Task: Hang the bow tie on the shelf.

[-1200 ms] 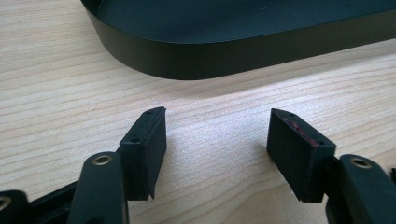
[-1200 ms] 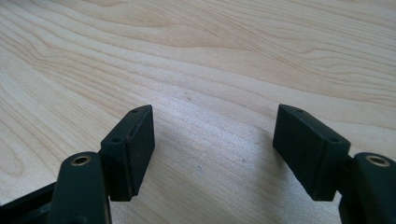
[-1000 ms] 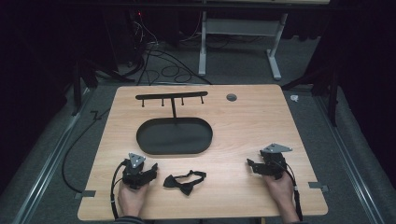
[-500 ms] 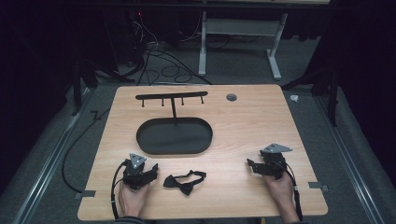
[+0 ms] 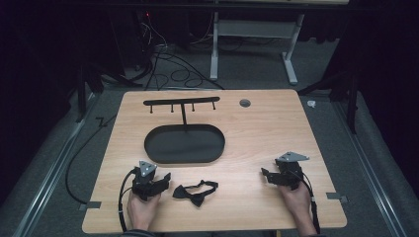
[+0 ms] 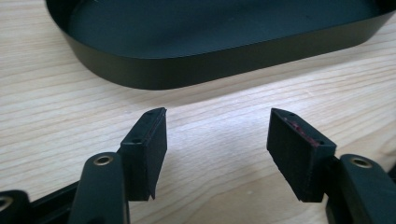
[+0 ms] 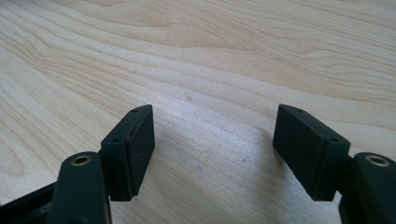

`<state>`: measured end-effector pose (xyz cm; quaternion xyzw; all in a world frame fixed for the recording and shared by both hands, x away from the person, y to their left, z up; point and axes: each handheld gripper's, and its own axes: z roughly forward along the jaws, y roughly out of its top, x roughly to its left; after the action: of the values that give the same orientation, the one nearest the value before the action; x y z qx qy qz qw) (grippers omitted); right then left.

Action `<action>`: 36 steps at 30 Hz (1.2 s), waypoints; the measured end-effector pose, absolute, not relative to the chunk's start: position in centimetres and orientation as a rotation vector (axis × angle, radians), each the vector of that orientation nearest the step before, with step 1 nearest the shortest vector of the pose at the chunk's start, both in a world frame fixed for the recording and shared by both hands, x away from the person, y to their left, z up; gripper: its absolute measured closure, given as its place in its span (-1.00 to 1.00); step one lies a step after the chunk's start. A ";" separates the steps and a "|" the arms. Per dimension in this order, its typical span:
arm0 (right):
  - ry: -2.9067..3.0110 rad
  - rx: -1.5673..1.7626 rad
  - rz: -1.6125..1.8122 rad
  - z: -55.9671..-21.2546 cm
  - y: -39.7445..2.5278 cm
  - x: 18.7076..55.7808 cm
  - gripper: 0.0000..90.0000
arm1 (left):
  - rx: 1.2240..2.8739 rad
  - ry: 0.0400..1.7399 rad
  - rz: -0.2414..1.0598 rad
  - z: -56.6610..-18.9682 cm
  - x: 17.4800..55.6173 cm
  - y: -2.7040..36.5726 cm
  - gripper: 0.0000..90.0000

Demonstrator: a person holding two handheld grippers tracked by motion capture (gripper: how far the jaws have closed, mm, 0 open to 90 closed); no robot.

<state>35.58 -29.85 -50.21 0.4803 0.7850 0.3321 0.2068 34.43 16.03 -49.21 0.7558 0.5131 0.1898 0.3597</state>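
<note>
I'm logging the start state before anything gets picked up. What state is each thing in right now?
Left gripper: open, fingers apart, nothing between them, facing the tray.
Right gripper: open, nothing held, over bare table.
Bow tie: lying loose on the table, between the hands, ungripped.
Tray: empty.
Hanger stand: upright, nothing hung on its hooks.

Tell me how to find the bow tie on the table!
Start at the wooden table and find the big black oval tray in its middle. Come toward the near edge, between the two hands: the bow tie lies flat beside the left gripper. It is small, black and floppy, with a looped strap.
</note>
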 end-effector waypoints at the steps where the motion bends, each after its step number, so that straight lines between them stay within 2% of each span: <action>1: 2.187 1.338 0.925 -50.2 -29.9 35.6 -0.31 | 1.953 1.320 0.475 -49.1 34.4 15.9 -0.11; 8: 2.187 1.339 0.925 -50.2 -29.9 35.6 -0.31 | 1.927 1.299 0.407 -48.1 34.1 15.4 -0.07; 15: 2.188 1.339 0.924 -50.2 -29.9 35.6 -0.31 | 1.951 1.208 0.374 -47.0 33.8 13.6 -0.06; 25: 2.188 1.340 0.925 -50.2 -29.9 35.6 -0.31 | 2.054 1.073 0.296 -46.6 33.1 10.7 0.06; 36: 2.188 1.339 0.925 -50.2 -29.9 35.6 -0.31 | 2.164 1.010 0.258 -47.9 32.9 8.6 0.21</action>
<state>35.59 -29.88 -50.20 0.4806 0.7852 0.3320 0.2058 32.90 8.62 -47.94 0.8401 0.3920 0.1002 0.3613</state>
